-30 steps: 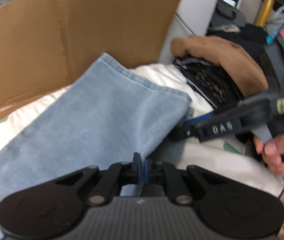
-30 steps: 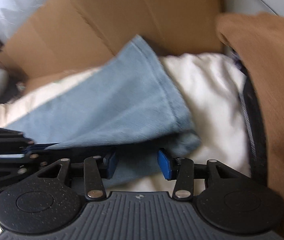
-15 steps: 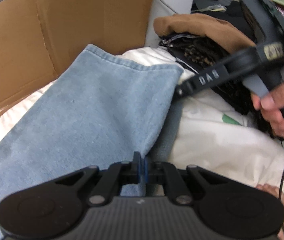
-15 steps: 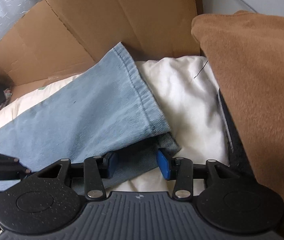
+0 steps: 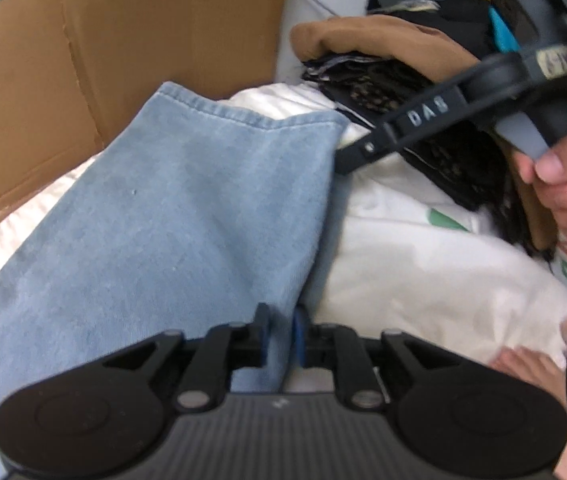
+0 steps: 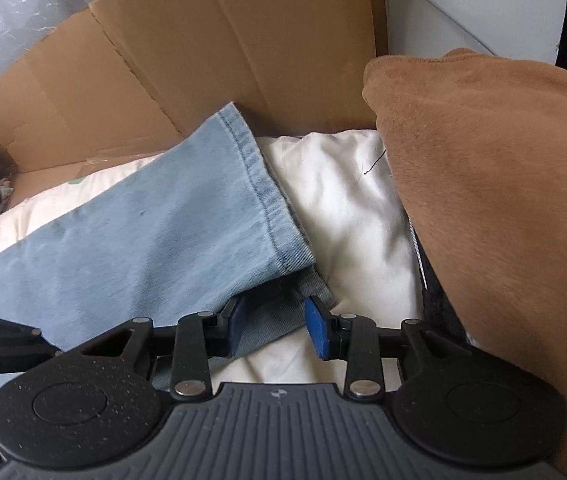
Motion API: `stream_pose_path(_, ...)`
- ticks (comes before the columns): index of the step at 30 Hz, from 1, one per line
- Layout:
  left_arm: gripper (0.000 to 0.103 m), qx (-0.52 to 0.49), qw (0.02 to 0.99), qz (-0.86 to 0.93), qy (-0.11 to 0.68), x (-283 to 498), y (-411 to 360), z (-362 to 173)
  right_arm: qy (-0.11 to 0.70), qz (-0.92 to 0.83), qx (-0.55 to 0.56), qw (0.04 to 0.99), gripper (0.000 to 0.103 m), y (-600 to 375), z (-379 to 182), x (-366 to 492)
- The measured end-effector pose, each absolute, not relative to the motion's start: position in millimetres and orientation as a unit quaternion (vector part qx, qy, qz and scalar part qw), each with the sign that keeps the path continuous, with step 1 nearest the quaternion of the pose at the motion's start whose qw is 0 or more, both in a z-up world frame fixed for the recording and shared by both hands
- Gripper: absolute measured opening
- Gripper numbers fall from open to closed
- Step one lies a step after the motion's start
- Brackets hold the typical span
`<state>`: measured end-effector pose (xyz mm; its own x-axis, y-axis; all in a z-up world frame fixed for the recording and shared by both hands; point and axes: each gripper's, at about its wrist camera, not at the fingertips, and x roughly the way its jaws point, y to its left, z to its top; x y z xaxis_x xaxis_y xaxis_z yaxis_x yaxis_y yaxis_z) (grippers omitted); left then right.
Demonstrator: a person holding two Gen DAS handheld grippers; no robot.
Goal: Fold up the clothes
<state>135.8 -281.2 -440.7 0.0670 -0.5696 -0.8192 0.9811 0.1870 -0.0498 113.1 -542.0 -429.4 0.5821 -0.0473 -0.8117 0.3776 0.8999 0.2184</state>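
Your left gripper pinches the folded edge of the jeans lying on the white bedding; your right gripper, fingers spread, holds nothing beside the hem.

A brown cardboard box stands open behind white bedding, daylight falling on both.

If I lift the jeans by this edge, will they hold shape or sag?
Likely sag: the jeans lie limp over the white bedding, following its bumps. Probably heavyish, since two denim layers show at the hem. The left claw looks nearly shut on one edge, so the rest may trail.
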Motion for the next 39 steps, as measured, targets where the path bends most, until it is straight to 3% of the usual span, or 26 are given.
stream_pose_path(7,0.039,0.320,0.664,-0.571,0.361,129.8,-240.2,-414.0,0.425,-0.109,0.217,0.872,0.041,-538.6,-422.1,103.8)
stream_pose_path(14,0.045,0.307,0.698,-0.517,0.389,148.5,-188.4,-386.5,0.425,-0.093,0.229,0.871,0.041,-523.3,-424.9,115.1)
stream_pose_path(17,0.060,0.297,0.717,-0.500,0.384,152.4,-168.7,-373.2,0.424,-0.083,0.232,0.871,0.041,-518.9,-422.2,115.4)
stream_pose_path(25,0.063,0.257,0.752,-0.447,0.412,158.0,-121.4,-373.6,0.427,-0.043,0.235,0.872,0.042,-499.3,-410.9,112.5)
stream_pose_path(28,0.071,0.239,0.761,-0.430,0.423,158.4,-103.5,-382.1,0.434,-0.025,0.231,0.871,0.042,-488.4,-409.5,112.7)
stream_pose_path(35,0.075,0.232,0.767,-0.391,0.453,155.0,-72.7,-408.9,0.463,0.028,0.205,0.862,0.042,-454.4,-413.0,115.3)
stream_pose_path(39,0.084,0.240,0.768,-0.366,0.469,151.7,-57.7,-425.0,0.477,0.055,0.202,0.854,0.042,-432.5,-419.6,118.7)
